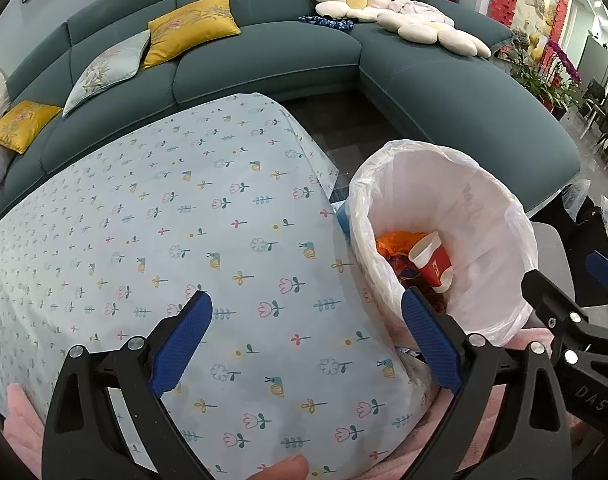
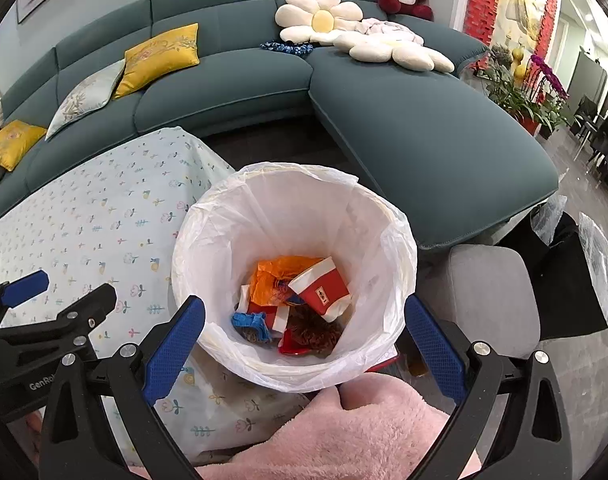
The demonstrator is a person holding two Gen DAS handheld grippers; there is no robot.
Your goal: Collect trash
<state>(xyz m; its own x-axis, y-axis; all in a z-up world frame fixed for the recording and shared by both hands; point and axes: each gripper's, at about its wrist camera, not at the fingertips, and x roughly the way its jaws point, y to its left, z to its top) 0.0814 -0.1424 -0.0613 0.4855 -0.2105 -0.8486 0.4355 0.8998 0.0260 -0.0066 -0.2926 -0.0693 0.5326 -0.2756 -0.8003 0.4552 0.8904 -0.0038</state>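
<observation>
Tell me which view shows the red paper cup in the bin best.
The right wrist view: it looks straight down into the bin, so the red paper cup shows whole among the trash. The left wrist view sees the cup from the side, smaller.

Both wrist cameras look forward and down between spread jaws: the left over the tablecloth (image 1: 224,240), the right close above the trash bin (image 2: 296,184); both share the bin and sofa (image 1: 264,60).

Thin, crinkled, translucent plastic liner (image 2: 387,240) in the bin; printed matt cloth (image 1: 184,240) over the table; fluffy pink fleece (image 2: 343,432); claw pads (image 2: 176,352) of textured blue rubber on matt black plastic; red paper cup (image 2: 323,292).
</observation>
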